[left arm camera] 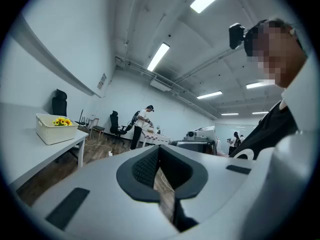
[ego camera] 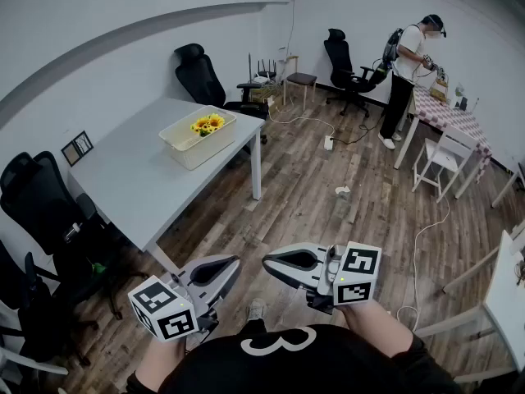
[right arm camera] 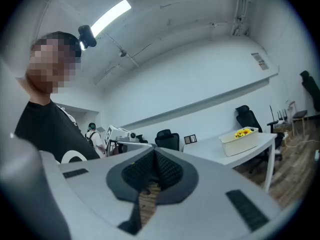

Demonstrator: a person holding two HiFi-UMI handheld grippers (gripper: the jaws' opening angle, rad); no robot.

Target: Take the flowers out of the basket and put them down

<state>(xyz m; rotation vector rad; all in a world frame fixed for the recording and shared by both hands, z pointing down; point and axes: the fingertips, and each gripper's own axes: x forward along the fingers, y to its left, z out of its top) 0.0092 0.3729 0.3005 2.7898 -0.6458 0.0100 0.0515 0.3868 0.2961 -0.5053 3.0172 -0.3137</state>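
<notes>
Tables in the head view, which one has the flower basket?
The grey table on the left: only it bears the white basket of yellow flowers.

The basket [ego camera: 201, 148] on the grey table [ego camera: 131, 179] hides the flowers' [ego camera: 207, 124] stems. Left of that table a black chair [ego camera: 33, 199] is cut off; far right, a checked table's [ego camera: 455, 120] clutter is too small.
</notes>
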